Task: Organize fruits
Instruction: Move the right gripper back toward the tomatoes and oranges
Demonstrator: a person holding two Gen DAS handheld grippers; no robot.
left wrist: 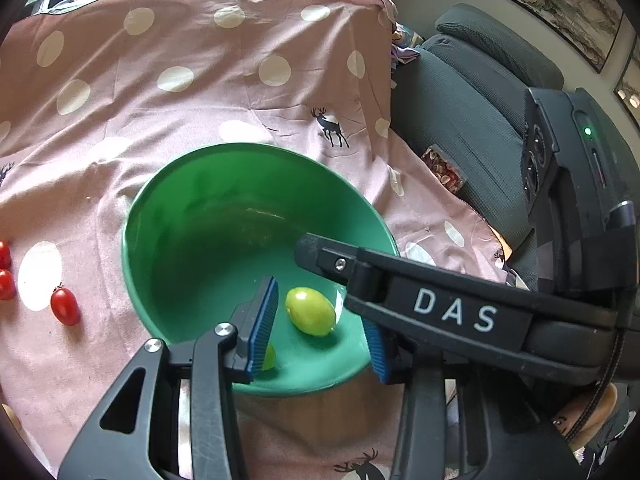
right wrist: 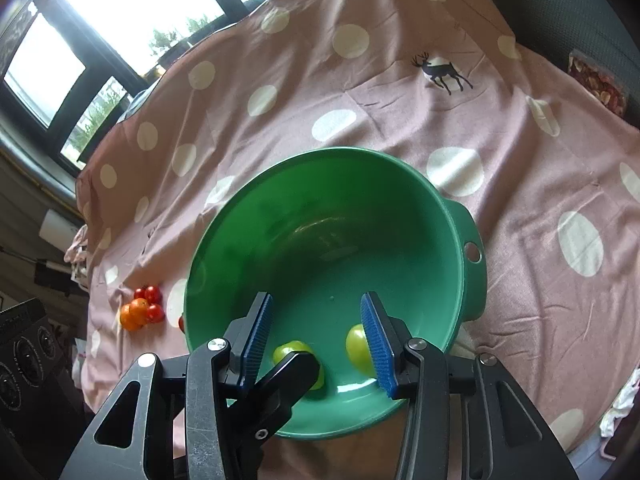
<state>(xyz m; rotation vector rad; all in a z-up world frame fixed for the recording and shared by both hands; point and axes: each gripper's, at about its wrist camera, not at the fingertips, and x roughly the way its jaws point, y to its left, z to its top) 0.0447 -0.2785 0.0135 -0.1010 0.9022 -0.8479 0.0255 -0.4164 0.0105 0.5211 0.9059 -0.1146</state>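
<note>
Green bowl, two green fruits inside; both claws poised over its near rim.

Item: green bowl (right wrist: 332,240) on the pink dotted cloth (right wrist: 520,140), holding two green fruits on its near floor. Right claw (right wrist: 318,340) spread, pinching nothing; one green fruit (right wrist: 356,346) lies just beside the inner face of its right pad, long axis roughly upright in this view, the other green fruit (right wrist: 290,350) sits lower left, partly hidden by the left claw's finger crossing in front. Left claw (left wrist: 320,322) also spread and empty, the same oval green fruit (left wrist: 311,311) lying between its pads, apart from both. Remaining stock: red cherry tomatoes (right wrist: 150,300) and an orange fruit (right wrist: 134,314) well to the left of the bowl on the cloth, nearer the left hand; judged next for collection.
</note>
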